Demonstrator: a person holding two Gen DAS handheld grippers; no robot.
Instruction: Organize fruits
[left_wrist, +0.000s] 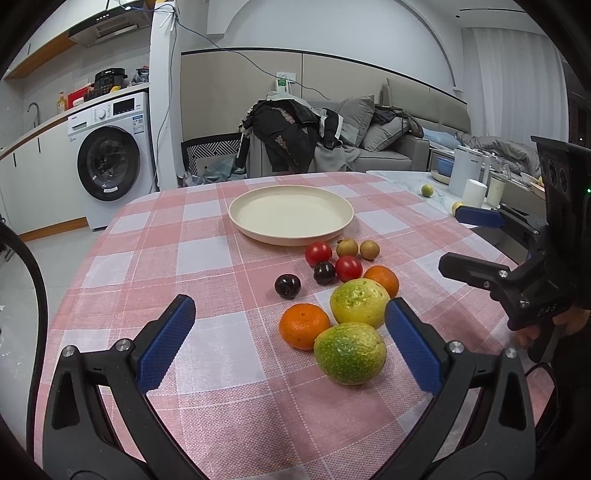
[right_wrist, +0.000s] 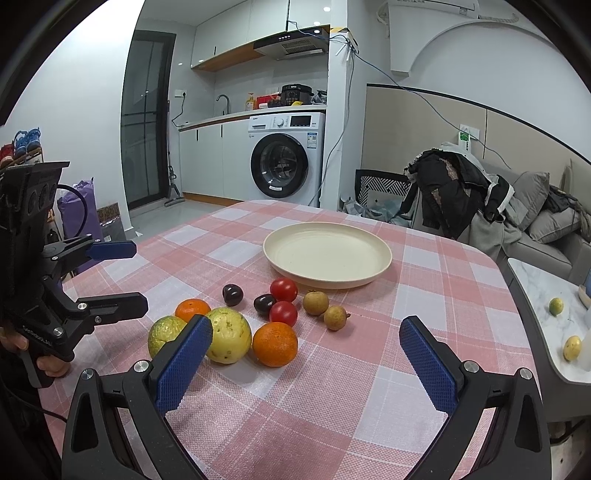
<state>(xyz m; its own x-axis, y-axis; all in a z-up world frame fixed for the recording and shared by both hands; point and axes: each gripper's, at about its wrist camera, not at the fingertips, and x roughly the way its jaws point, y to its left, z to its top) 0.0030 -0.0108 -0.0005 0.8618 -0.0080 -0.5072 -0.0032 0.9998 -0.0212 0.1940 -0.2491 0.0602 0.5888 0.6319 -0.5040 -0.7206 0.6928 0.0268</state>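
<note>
Fruits lie clustered on my pink-and-white checked tablecloth (left_wrist: 221, 369), just near of the round cream plate (left_wrist: 236, 216), which holds nothing. Largest are two green-yellow guavas (left_wrist: 349, 352), touching each other at the near end. Beside them sit two orange mandarins (left_wrist: 303, 325), one left of the guavas, one farther right. Two red tomatoes (left_wrist: 318, 253), two dark plums (left_wrist: 287, 286) and two small brown longans (left_wrist: 347, 247) lie closer to the plate. My left gripper (left_wrist: 291, 339) hovers with its blue pads spread wide around the near guava, not touching. My right gripper (right_wrist: 306, 365) is likewise spread, grasping nothing.
</note>
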